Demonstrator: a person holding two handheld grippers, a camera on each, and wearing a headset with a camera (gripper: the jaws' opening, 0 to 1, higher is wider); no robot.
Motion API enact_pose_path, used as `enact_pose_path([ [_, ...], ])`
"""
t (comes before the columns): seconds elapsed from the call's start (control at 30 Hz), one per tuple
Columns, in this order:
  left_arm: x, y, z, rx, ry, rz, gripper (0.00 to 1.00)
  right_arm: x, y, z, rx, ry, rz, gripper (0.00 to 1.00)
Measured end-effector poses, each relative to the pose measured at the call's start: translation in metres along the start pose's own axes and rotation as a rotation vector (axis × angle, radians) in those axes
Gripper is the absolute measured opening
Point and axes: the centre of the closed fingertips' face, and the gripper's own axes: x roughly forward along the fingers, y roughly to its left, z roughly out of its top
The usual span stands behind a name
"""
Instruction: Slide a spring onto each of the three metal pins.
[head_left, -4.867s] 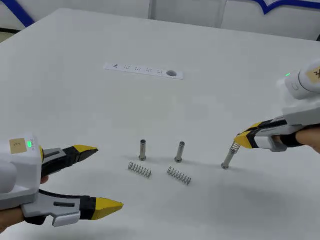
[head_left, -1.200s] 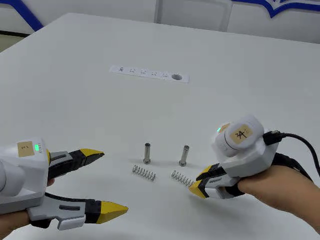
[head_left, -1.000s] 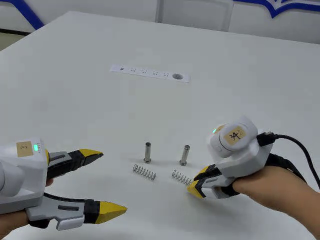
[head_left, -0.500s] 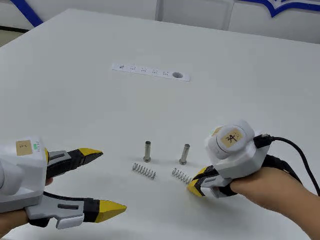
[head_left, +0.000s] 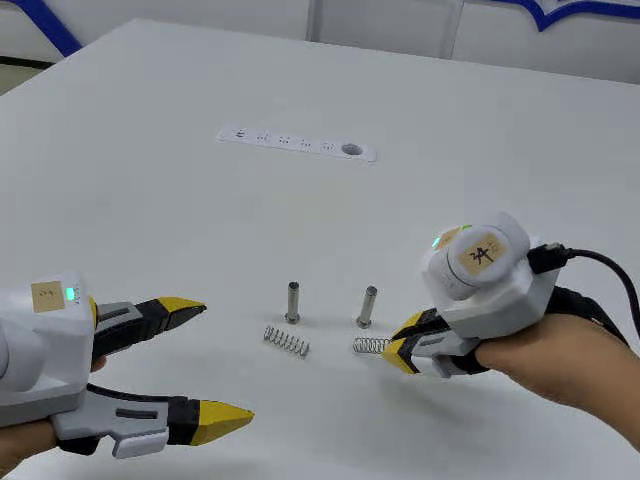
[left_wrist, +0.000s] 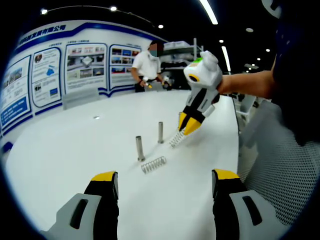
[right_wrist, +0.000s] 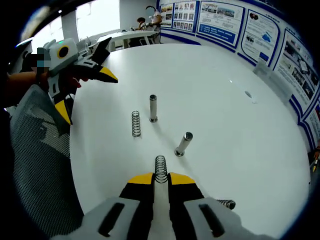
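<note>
Two bare metal pins (head_left: 292, 302) (head_left: 367, 306) stand upright on the white table (head_left: 150, 180). My right gripper (head_left: 400, 350) is shut on one end of a spring (head_left: 370, 345), which sticks out toward the pins just right of the right-hand pin. The right gripper view shows that spring (right_wrist: 160, 169) rising from the shut tips, short of the nearer pin (right_wrist: 183, 144). A second spring (head_left: 286, 341) lies flat in front of the left pin. My left gripper (head_left: 212, 360) hangs open at the near left, holding nothing. Beside my right gripper's body a coil (right_wrist: 227, 203) peeks out.
A white power strip (head_left: 295, 143) lies flat farther back on the table. A mesh chair back (right_wrist: 45, 165) stands off the table's near edge. A person (left_wrist: 147, 70) stands far behind the table.
My right gripper came over from the far right pin, closed on the right spring and has lifted it, drawing it slightly to the right. The left gripper has stayed put.
</note>
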Motion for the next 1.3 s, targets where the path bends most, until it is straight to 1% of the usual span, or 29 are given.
enact_pose_path([
  [0.1, 0.001, 0.001, 0.003, 0.002, -0.005, 0.002, 0.78, -0.005, -0.004, 0.006, -0.01, -0.006, -0.007, 0.11],
  [0.2, 0.001, 0.0, 0.004, 0.003, -0.009, 0.002, 0.78, -0.008, -0.006, 0.007, -0.01, -0.008, -0.008, 0.11],
  [0.43, 0.0, -0.003, 0.001, 0.002, -0.001, -0.002, 0.78, -0.013, -0.004, 0.008, -0.009, -0.004, 0.0, 0.11],
  [0.57, 0.0, -0.001, 0.003, 0.001, -0.008, 0.001, 0.77, -0.019, -0.004, 0.014, -0.015, -0.003, 0.003, 0.11],
  [0.7, 0.001, -0.002, 0.004, 0.003, -0.012, -0.002, 0.77, -0.03, -0.005, 0.022, -0.004, -0.01, 0.021, 0.11],
  [0.83, 0.002, -0.003, 0.001, 0.0, -0.009, -0.005, 0.77, -0.04, -0.012, 0.033, -0.019, -0.013, 0.013, 0.11],
  [0.93, 0.001, -0.002, 0.002, -0.001, -0.013, -0.003, 0.77, -0.047, -0.019, 0.045, -0.03, -0.019, 0.007, 0.11],
  [1.07, 0.001, -0.001, 0.003, -0.001, -0.022, 0.001, 0.77, -0.049, -0.024, 0.056, -0.049, -0.022, -0.008, 0.11],
  [1.2, 0.0, 0.0, 0.002, -0.004, -0.023, 0.003, 0.77, -0.047, -0.026, 0.065, -0.069, -0.024, -0.016, 0.11],
  [1.3, -0.001, -0.001, 0.001, -0.006, -0.022, 0.003, 0.77, -0.043, -0.026, 0.069, -0.071, -0.025, -0.011, 0.11],
])
